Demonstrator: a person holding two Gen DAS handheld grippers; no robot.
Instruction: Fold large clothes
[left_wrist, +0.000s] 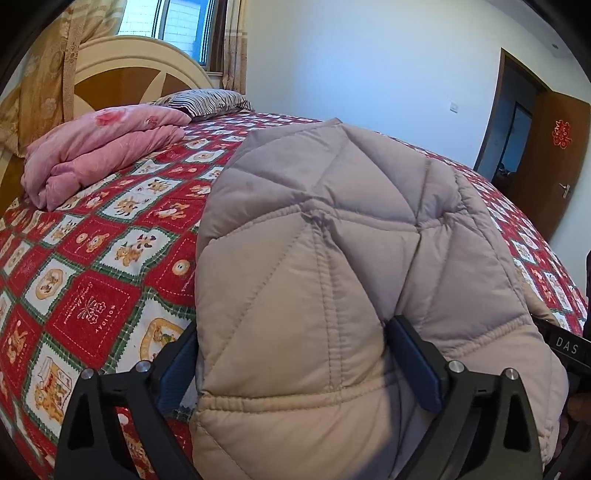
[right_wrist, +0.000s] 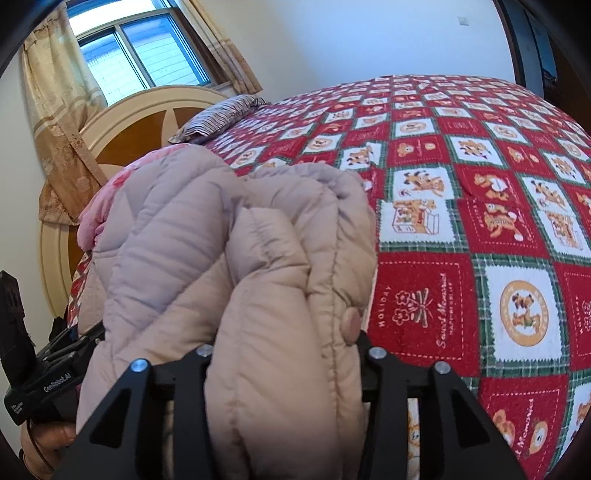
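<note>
Left wrist view shows the left tongs (left_wrist: 295, 365) spread wide around a thick fold of the beige quilted puffer coat (left_wrist: 351, 229), their blue pads (left_wrist: 415, 365) standing at either flank of the fabric; the left-hand pad looks just clear of it, so the tongs appear released rather than clamped. The coat lies bundled on the bed with its red, white and green patchwork cover (left_wrist: 92, 295), which suggests the fold is being set down and let go. Right wrist view shows the right tongs (right_wrist: 284, 354) straddling another fat roll of the same coat (right_wrist: 258, 240). Their tips are buried by fabric, so whether they pinch it or merely bracket it cannot be told.

Both tongs sit at the coat's near edge, probably because a bulky garment needs two holds to stay level.

The coat looks puffy, diamond-stitched, doubled over itself in rounded lobes, with a covered snap button (right_wrist: 351, 325) near the front edge. A folded pink blanket (left_wrist: 103, 147) rests well apart, near the headboard.
</note>
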